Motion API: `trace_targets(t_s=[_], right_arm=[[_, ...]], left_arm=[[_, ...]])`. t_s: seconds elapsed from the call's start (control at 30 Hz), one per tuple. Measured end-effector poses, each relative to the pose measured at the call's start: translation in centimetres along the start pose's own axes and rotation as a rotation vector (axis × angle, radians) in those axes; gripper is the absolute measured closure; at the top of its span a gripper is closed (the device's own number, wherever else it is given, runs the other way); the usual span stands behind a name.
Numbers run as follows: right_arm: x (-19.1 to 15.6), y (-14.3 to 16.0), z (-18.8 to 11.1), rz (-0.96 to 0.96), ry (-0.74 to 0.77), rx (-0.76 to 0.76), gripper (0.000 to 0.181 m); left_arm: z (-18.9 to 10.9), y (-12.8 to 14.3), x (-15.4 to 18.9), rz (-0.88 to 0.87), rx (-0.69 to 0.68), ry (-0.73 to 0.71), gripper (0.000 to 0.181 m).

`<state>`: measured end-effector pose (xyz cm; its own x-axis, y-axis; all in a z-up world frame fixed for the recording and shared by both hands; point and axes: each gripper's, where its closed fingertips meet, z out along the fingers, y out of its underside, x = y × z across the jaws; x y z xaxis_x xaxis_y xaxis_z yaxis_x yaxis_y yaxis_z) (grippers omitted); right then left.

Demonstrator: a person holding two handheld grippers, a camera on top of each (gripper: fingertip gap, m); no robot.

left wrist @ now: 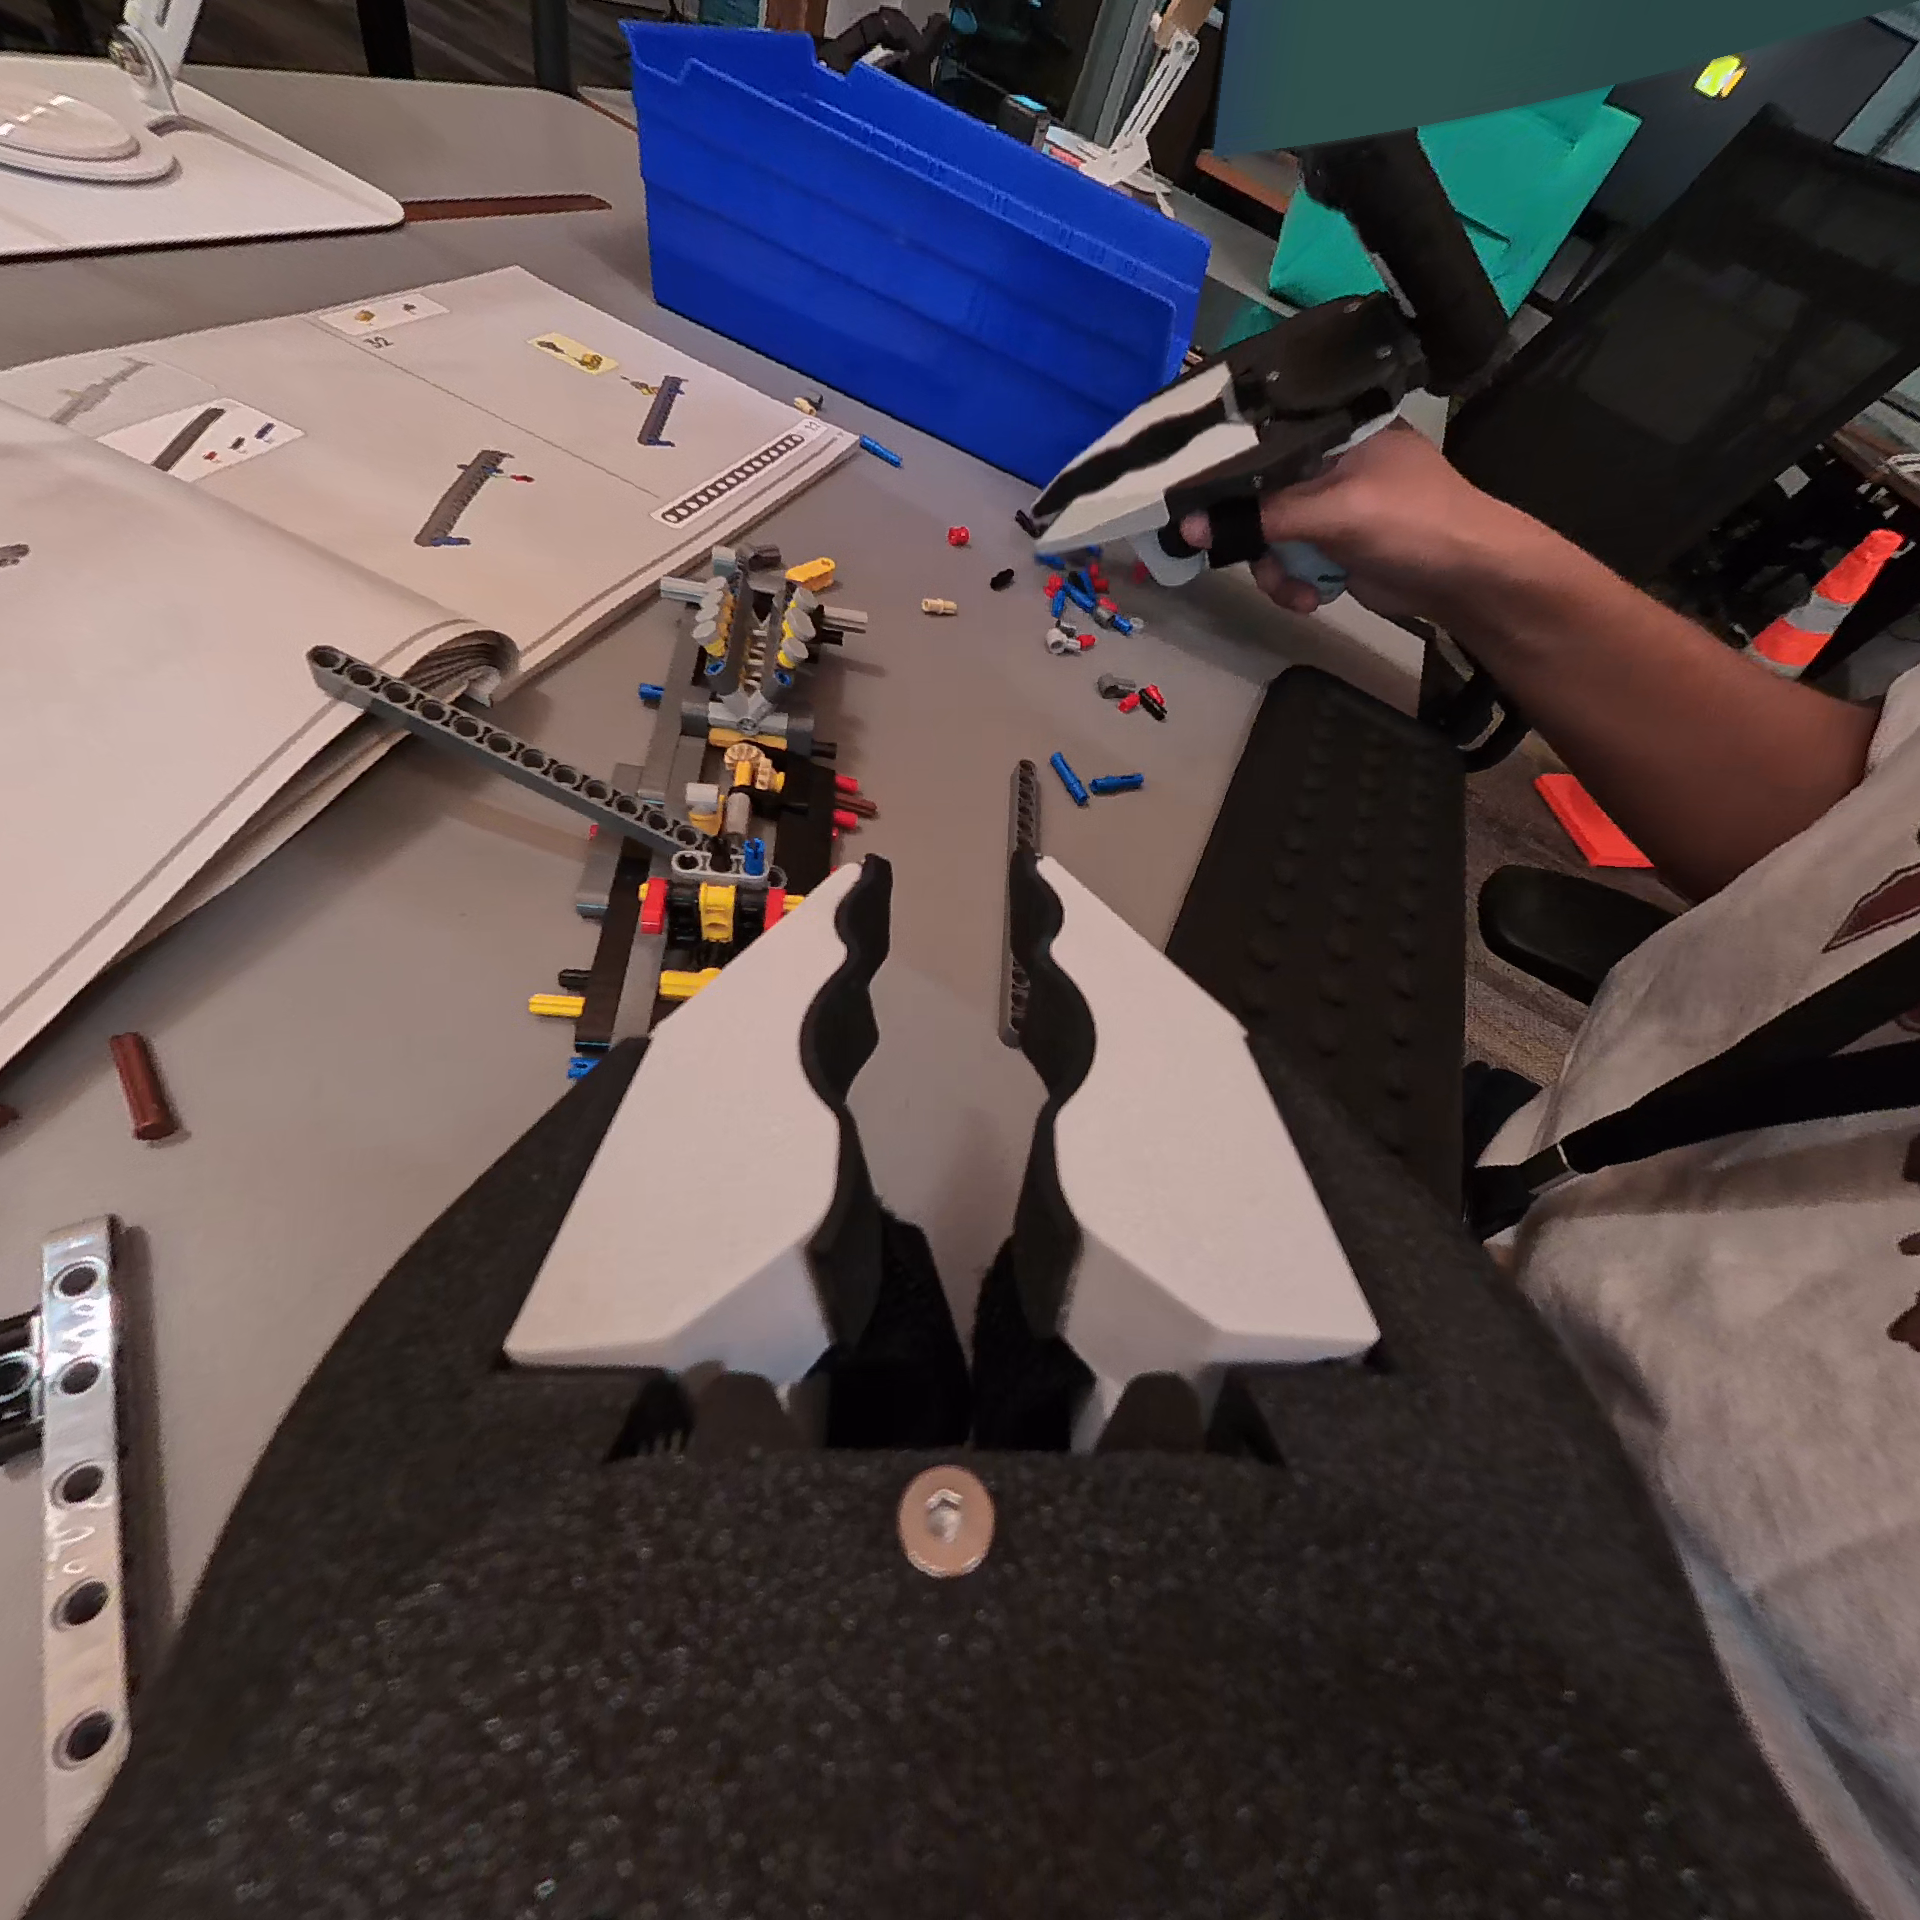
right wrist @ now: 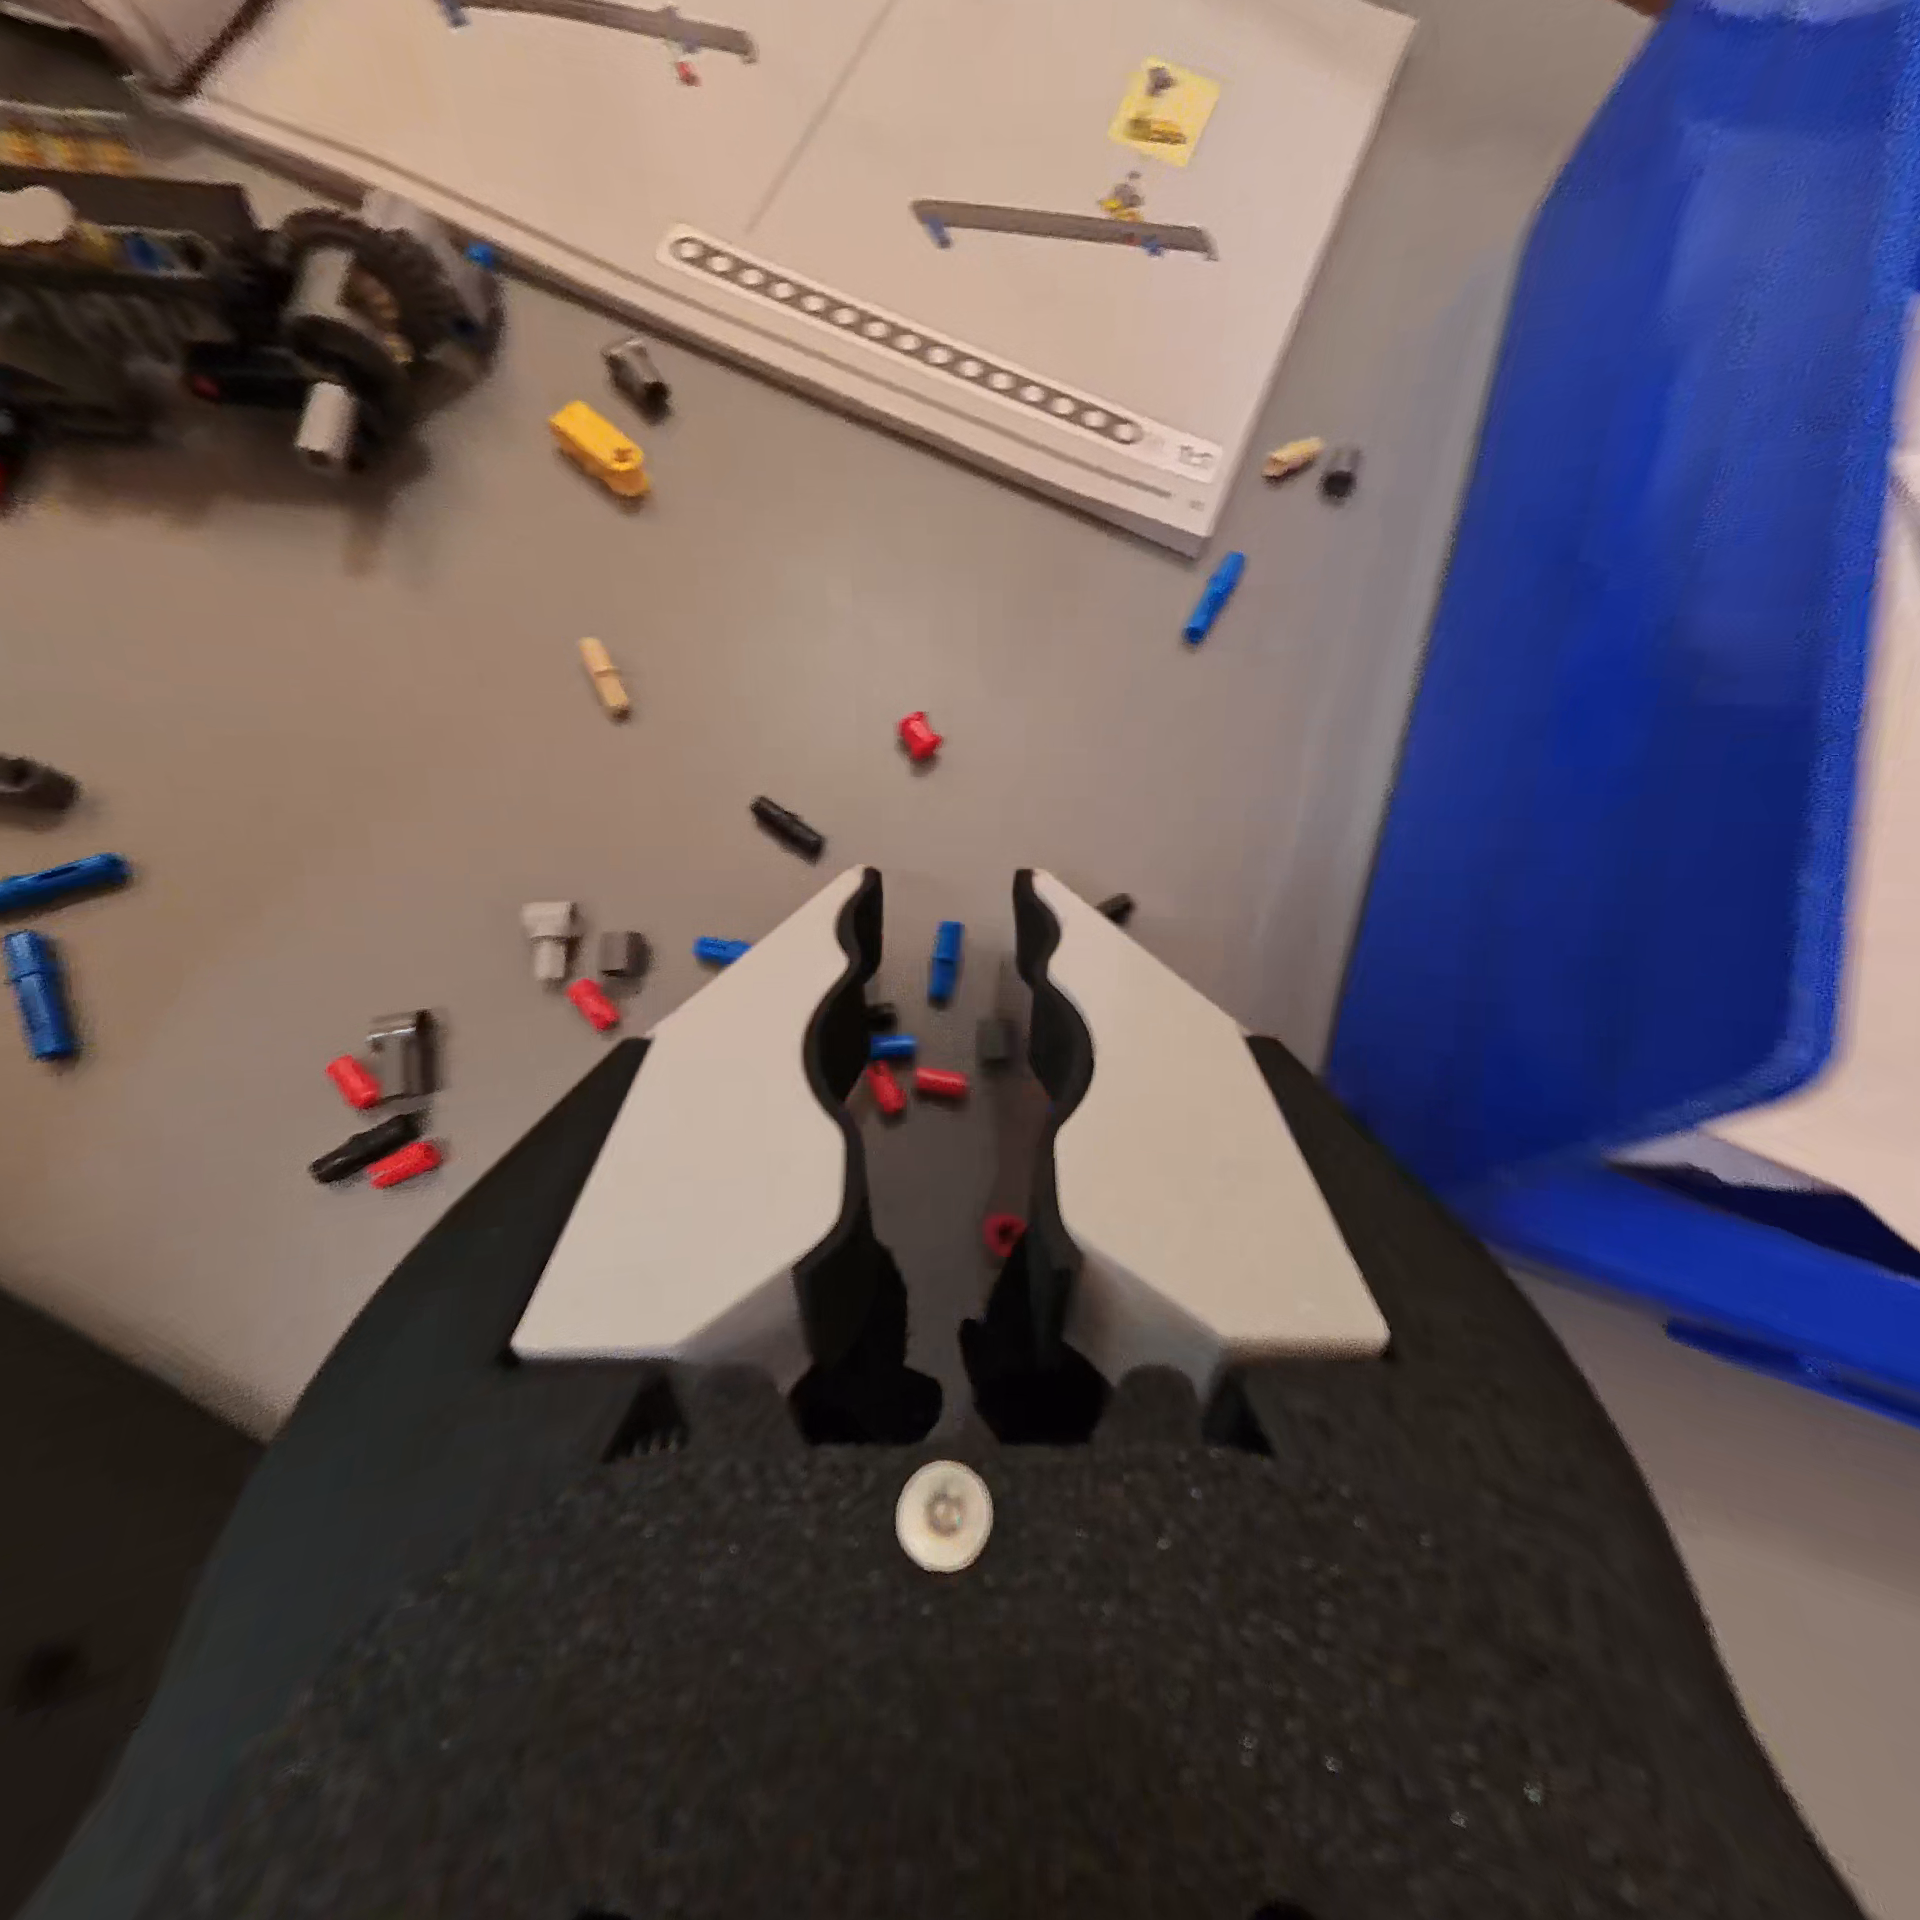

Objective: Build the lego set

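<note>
Both tongs gape narrowly, holding nothing. The right gripper (right wrist: 945,883) hovers over scattered pins (right wrist: 940,1081) beside a blue bin (right wrist: 1662,623). The left gripper (left wrist: 951,868) hovers by the lego model (left wrist: 727,769).

blurred lego model (right wrist: 239,312), blue bin (right wrist: 1662,623) cut off

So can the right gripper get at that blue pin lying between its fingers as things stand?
Probably yes. The right gripper is open and hovers right over the blue pin, with nothing covering it, though red pins lie close by.
</note>
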<state>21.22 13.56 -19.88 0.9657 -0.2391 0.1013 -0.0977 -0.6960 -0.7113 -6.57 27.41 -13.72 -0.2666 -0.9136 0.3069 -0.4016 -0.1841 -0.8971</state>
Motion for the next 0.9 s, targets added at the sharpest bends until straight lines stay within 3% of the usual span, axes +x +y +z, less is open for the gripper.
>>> trace_targets(t_s=[0.17,0.47,0.67,0.77,0.9], right_arm=[[2.8,0.8,-0.6,0.077,0.121,-0.003,0.157],[2.6,2.6,-2.9,0.134,0.115,-0.010,0.157],[-1.1,3.0,-3.6,0.141,-0.007,-0.006,0.158],[-5.8,2.0,-3.8,0.139,-0.211,0.031,0.158],[-9.6,2.8,-4.0,-0.018,-0.296,-0.049,0.157]], left_arm=[[0.1,0.1,-0.1,-0.022,-0.009,0.014,0.159],[0.0,0.0,-0.1,-0.057,-0.002,0.038,0.158],[0.1,0.0,0.0,-0.055,-0.008,0.042,0.158],[0.1,0.0,0.0,-0.051,-0.008,0.039,0.158],[0.1,0.0,0.0,-0.046,-0.004,0.035,0.158]])
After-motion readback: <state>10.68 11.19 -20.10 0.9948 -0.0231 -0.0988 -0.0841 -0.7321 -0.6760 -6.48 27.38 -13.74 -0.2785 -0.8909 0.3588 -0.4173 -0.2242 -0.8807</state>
